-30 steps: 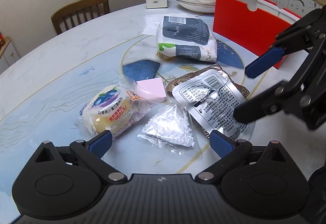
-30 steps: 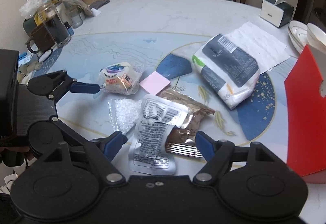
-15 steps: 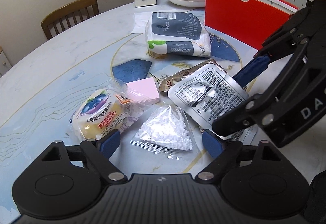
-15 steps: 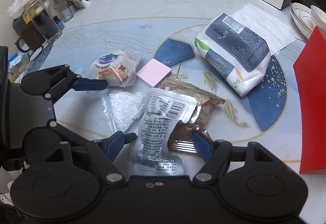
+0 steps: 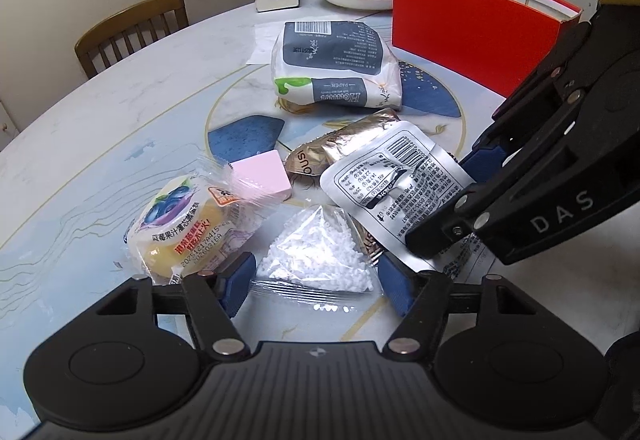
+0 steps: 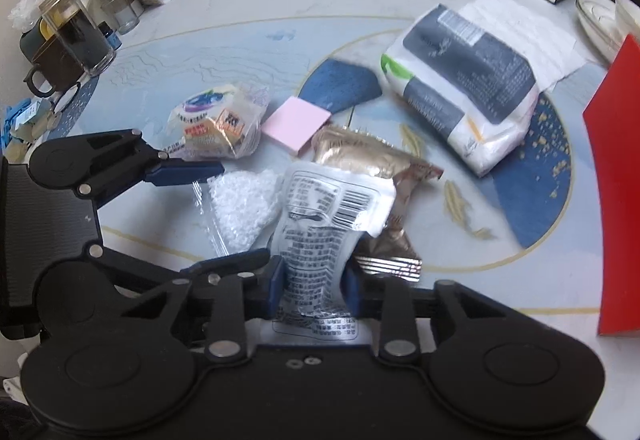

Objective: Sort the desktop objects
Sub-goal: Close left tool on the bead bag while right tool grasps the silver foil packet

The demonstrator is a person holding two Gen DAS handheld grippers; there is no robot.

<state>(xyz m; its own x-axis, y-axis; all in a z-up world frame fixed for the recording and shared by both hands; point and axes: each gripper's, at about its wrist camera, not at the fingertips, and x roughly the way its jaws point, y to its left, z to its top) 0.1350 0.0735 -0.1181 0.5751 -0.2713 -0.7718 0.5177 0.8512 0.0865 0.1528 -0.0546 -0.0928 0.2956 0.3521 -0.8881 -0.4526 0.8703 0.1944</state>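
1. We are closing our right-hand fingers (image 6: 314,286) on the near end of the silver pouch (image 6: 320,228); their blue pads are pressing its two side edges and the foil is crumpling between them, so we are holding it. These fingers have just been closing.
2. The pouch's long axis is running straight out from our right fingers, away from the palm, with its barcoded far end overlapping the gold wrapper (image 6: 372,168). A pull back along that axis looks like the cleanest way to free it.
3. We are bringing our left-hand fingers (image 5: 316,280) round the clear bag of white pellets (image 5: 320,252), which is lying between them and just ahead on the tabletop (image 5: 120,112). They have just been closing and are standing about half open; the pads do not seem to be pressing the bag yet.
4. Just outside the left pad of those fingers, the blueberry cake packet (image 5: 184,224) is crowding in, so we judge a stray pinch of its wrapper to be the risk.
5. Beyond both sets of fingers, the pink sticky-note pad (image 5: 260,176), the tissue pack (image 5: 336,68) and the red box (image 5: 476,40) are waiting; the box is lying nearer our right hand.
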